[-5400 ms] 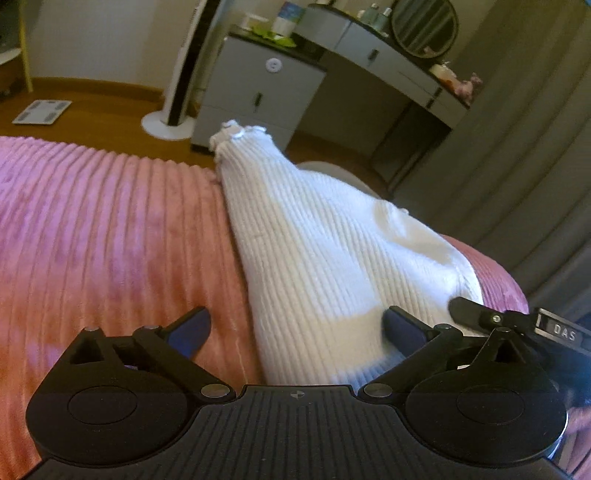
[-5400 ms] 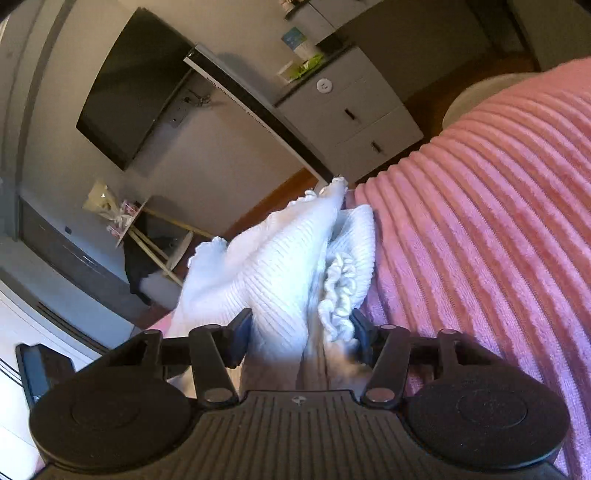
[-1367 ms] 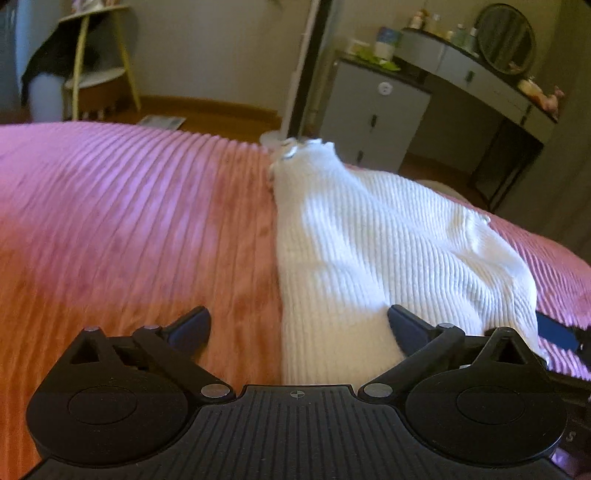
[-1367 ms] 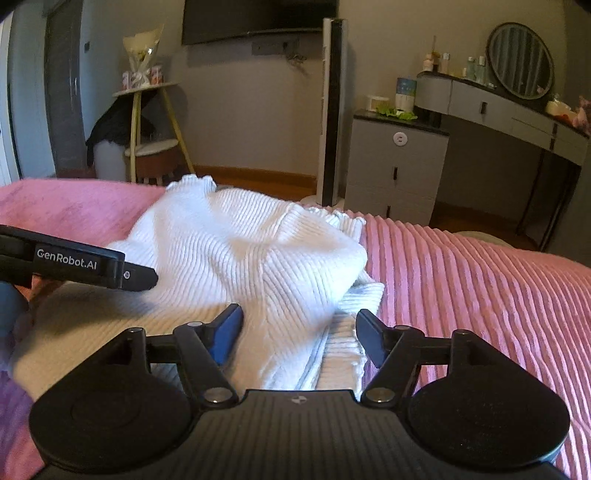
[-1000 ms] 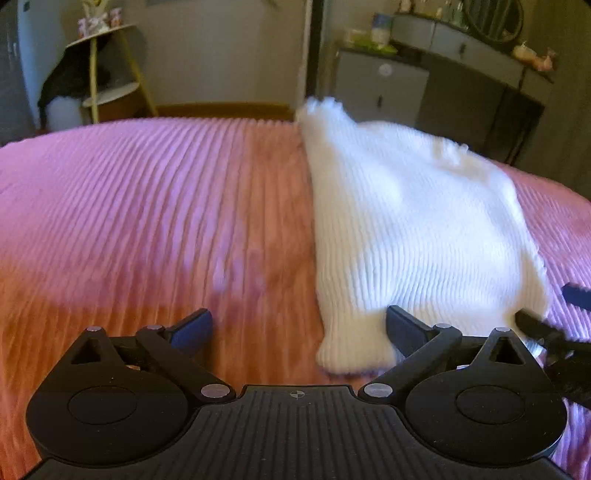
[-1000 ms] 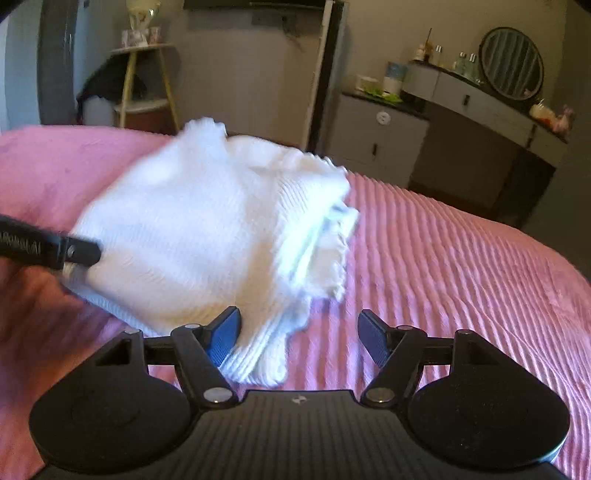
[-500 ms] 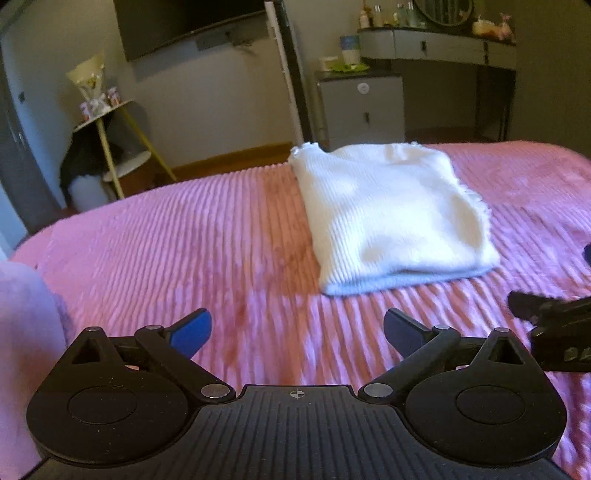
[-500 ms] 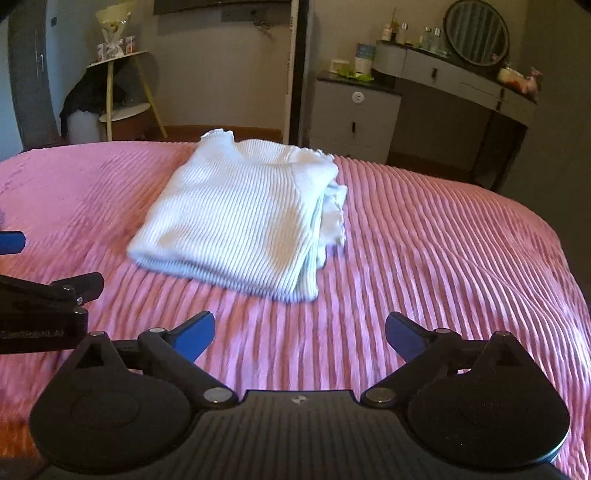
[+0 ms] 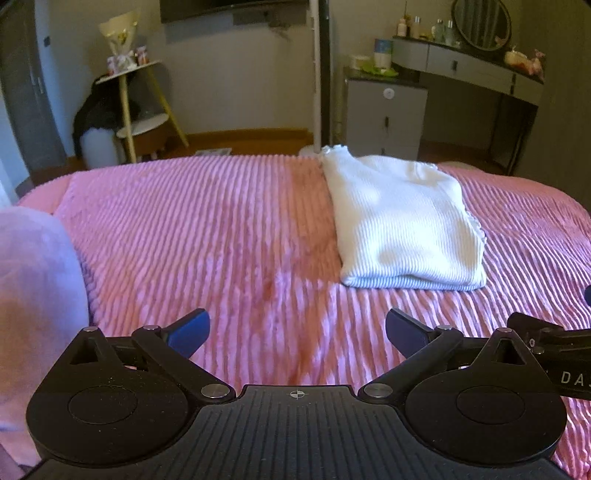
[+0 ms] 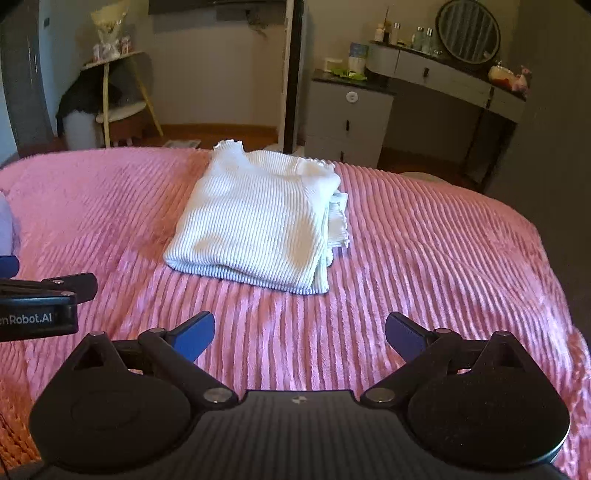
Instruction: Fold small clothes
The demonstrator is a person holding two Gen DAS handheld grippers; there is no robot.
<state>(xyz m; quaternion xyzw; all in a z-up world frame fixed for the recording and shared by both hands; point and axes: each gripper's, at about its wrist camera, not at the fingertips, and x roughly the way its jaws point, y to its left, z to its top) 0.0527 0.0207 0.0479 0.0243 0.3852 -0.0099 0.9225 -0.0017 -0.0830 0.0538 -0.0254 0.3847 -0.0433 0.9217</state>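
We see the white sweater (image 9: 402,225) folded into a neat rectangle on the pink ribbed bed (image 9: 221,240), lying toward the far edge; in the right wrist view the sweater (image 10: 258,225) shows its stacked layers and a frilled edge along its right side; its near fold faces us and nothing touches it. Our left hand-held gripper (image 9: 297,328) stands wide, its blue-tipped fingers (image 9: 188,330) apart over bare blanket, with nothing between them; our right hand-held gripper (image 10: 299,330) is likewise spread wide and empty, well short of the sweater. In the left wrist view the right tool shows at the right edge; in the right wrist view the left tool shows at the left edge, so the two sit side by side, near us. A pale lilac cloth (image 9: 33,295) fills the near left corner; whether it is a garment or a sleeve we cannot tell. Beyond the bed stand a grey cabinet (image 10: 347,122), a dressing table with a round mirror (image 10: 467,31), and a small round-shelved stand (image 9: 136,107).
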